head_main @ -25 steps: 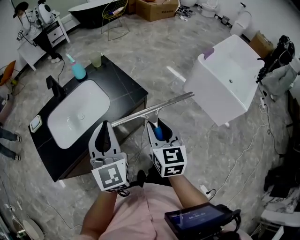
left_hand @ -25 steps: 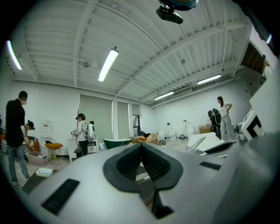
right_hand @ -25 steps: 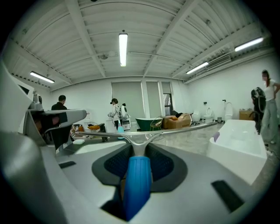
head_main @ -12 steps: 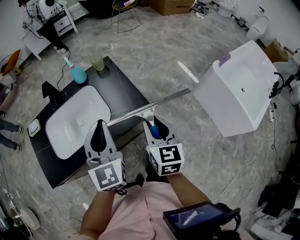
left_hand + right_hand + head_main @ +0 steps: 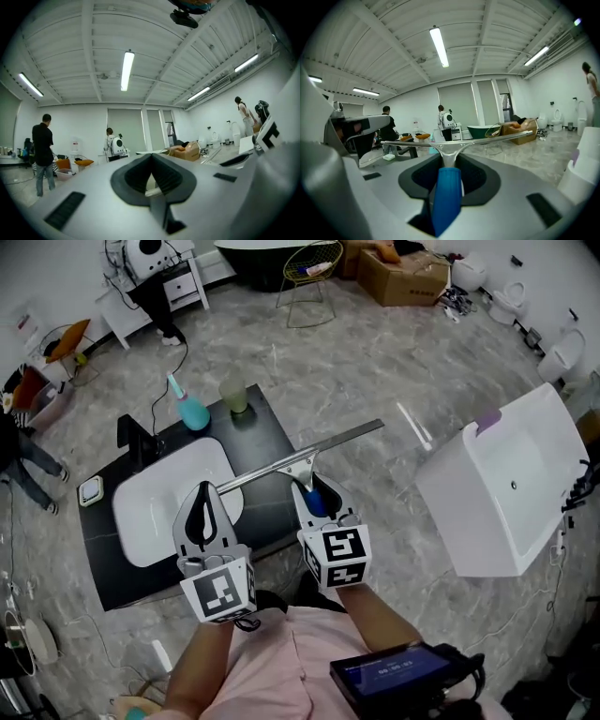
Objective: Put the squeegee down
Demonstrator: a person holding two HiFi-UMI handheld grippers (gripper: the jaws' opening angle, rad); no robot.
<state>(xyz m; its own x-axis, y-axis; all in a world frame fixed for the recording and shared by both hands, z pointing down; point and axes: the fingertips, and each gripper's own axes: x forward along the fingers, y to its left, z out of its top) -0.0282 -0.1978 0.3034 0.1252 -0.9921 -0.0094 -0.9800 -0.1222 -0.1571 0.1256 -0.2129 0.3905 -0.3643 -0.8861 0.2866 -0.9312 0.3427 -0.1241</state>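
Observation:
The squeegee (image 5: 309, 457) has a long metal blade and a blue handle (image 5: 317, 504). My right gripper (image 5: 310, 489) is shut on that handle and holds the blade level, its left end over the black vanity counter (image 5: 262, 437), its right end over the floor. In the right gripper view the blue handle (image 5: 446, 197) lies between the jaws of the right gripper (image 5: 449, 161), with the blade (image 5: 454, 144) across the front. My left gripper (image 5: 208, 489) hovers over the counter's front by the white sink (image 5: 164, 502). It is shut and holds nothing, as the left gripper (image 5: 151, 157) also shows in its own view.
On the counter's far end stand a teal bottle (image 5: 193, 412), a green cup (image 5: 234, 395) and a black faucet (image 5: 132, 434). A white tub (image 5: 506, 493) sits on the floor at right. A wire chair (image 5: 315, 270) and a cardboard box (image 5: 405, 274) stand farther back. People (image 5: 43, 154) stand in the room.
Both grippers have swung left together with the squeegee, toward the vanity. The counter and sink now lie closer under them, and the white tub has slid off to the right.

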